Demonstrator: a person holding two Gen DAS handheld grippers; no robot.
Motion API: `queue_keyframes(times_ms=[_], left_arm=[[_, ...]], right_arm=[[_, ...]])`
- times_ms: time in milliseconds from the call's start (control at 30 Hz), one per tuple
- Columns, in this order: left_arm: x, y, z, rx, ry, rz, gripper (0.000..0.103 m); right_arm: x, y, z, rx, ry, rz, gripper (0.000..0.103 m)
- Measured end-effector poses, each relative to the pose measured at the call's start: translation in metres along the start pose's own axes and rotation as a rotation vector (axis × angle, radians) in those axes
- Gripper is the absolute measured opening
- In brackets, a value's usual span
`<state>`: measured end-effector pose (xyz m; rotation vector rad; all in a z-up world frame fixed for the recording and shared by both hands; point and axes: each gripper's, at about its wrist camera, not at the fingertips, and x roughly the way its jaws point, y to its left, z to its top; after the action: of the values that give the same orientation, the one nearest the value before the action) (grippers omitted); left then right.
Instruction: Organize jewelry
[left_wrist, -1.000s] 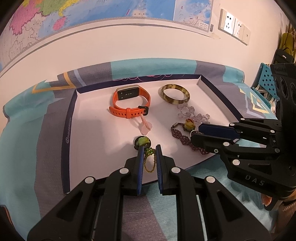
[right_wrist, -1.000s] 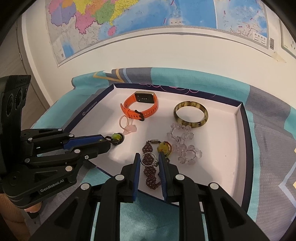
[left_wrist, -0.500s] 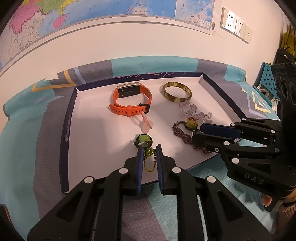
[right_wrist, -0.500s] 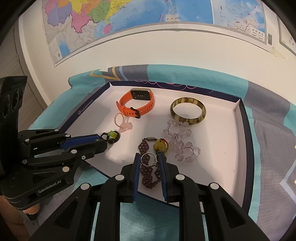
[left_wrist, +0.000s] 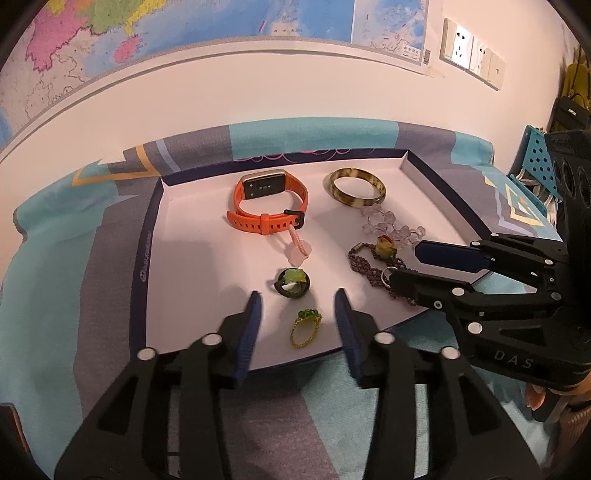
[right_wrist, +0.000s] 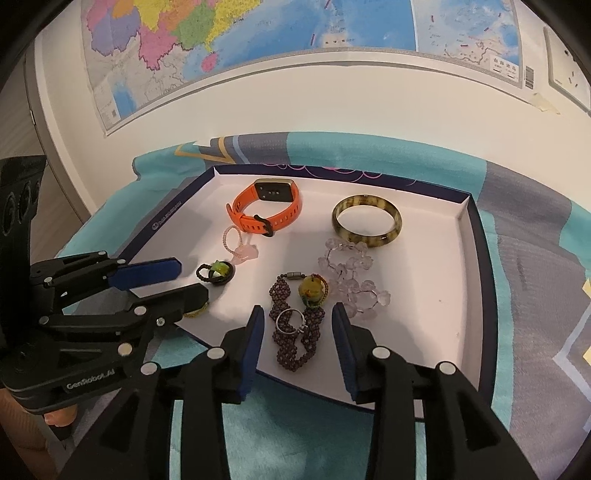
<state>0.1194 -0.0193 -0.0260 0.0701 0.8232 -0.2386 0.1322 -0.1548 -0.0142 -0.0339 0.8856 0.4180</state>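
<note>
Two claws hang over a white tray (left_wrist: 155, 258) of jewelry on a desk. The left claw (left_wrist: 297, 306) is opening around a gold ring (left_wrist: 306, 326); the right claw (right_wrist: 297, 325) is opening around a silver ring (right_wrist: 290, 322) (lying on purple beads (right_wrist: 295, 343)) at the tray's 6 o'clock, apparently just released.

gold ring (right_wrist: 194, 314): mostly hidden by left gripper (right_wrist: 192, 280) | map cropped

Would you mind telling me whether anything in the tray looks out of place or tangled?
Mostly tidy, but one cluster stands out: the silver ring lies on top of the dark beaded bracelet, with the yellow pendant and the clear bead bracelet crowded against it. The orange watch and bangle lie apart in the tray.
</note>
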Motion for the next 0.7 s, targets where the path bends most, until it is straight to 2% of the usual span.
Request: queue_keyframes(times_ms=[67, 133, 200, 233, 300, 367, 400, 567, 700], left_arm=[[-0.004, -0.001, 0.0, 0.005, -0.011, 0.005, 0.051], [-0.008, -0.001, 0.0, 0.003, -0.021, 0.009, 0.064], [-0.013, 0.001, -0.001, -0.002, -0.03, 0.011, 0.07], [-0.015, 0.002, -0.002, -0.007, -0.032, 0.016, 0.078], [-0.021, 0.003, -0.004, -0.012, -0.044, 0.021, 0.083], [-0.027, 0.003, -0.006, -0.009, -0.054, 0.032, 0.091], [-0.032, 0.002, -0.007, -0.009, -0.066, 0.043, 0.098], [-0.052, 0.007, -0.015, -0.031, -0.099, 0.083, 0.098], [-0.067, 0.012, -0.023, -0.054, -0.117, 0.12, 0.098]], right_arm=[[-0.004, 0.0, -0.001, -0.001, -0.009, -0.004, 0.046], [-0.006, -0.001, -0.002, 0.0, -0.013, -0.025, 0.057], [-0.011, -0.004, -0.005, 0.011, -0.027, -0.032, 0.065], [-0.013, -0.005, -0.006, 0.016, -0.033, -0.031, 0.07], [-0.018, -0.006, -0.008, 0.013, -0.047, -0.039, 0.077], [-0.023, -0.007, -0.01, 0.007, -0.057, -0.057, 0.08], [-0.026, -0.006, -0.011, 0.005, -0.061, -0.064, 0.082], [-0.042, -0.008, -0.02, 0.014, -0.09, -0.086, 0.095], [-0.054, -0.001, -0.028, 0.002, -0.106, -0.116, 0.096]])
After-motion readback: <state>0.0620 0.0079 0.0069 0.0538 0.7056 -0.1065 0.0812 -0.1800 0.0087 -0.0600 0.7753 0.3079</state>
